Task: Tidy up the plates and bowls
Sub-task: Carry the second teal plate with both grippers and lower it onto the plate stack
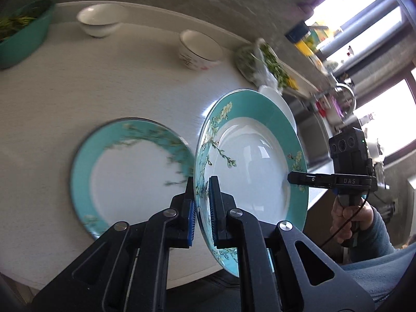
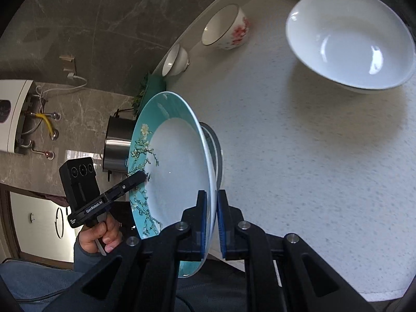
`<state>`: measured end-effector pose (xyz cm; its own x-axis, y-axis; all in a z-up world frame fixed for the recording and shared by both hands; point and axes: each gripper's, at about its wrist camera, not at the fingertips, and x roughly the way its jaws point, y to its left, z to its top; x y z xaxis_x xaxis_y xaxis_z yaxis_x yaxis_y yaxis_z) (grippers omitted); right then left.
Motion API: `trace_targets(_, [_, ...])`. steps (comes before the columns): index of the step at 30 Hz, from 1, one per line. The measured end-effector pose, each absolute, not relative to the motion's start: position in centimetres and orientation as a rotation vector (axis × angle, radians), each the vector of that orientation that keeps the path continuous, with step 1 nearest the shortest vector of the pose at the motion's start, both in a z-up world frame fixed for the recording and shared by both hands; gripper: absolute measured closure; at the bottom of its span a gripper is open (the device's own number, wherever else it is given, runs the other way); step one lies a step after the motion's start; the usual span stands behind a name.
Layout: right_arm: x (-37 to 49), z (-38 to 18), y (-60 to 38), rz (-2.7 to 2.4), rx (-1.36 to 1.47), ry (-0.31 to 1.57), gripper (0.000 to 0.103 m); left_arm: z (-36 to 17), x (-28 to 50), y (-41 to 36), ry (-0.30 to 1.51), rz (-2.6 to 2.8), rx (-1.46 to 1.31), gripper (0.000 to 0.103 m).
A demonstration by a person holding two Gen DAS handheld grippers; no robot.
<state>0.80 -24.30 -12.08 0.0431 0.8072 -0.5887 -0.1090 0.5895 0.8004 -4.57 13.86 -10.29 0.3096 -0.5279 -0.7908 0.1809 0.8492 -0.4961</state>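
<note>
Above the near edge of the worktop, a teal-rimmed plate is held tilted on edge, its rim clamped between the jaws of the left gripper and, on the opposite side, the right gripper. A second teal plate (blurred) lies flat beside it. Two small bowls stand near the far edge.

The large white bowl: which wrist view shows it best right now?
The right wrist view: the large white bowl sits fully visible on the table, its empty inside showing. In the left wrist view only a white sliver shows behind the lifted teal plate, which both the left gripper and right gripper clamp.
</note>
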Motion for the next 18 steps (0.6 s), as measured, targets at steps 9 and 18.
trace_targets(9, [3.3, -14.7, -15.4, 0.813, 0.531, 1.423, 0.091, -14.3, -3.4, 24.1, 1.196, -0.355, -0.349, 0.095])
trace_targets(18, [3.6, -16.1, -11.7, 0.726, 0.409, 1.448, 0.091, -18.6, -2.1, 27.9, 1.247, -0.313, -0.314, 0.091])
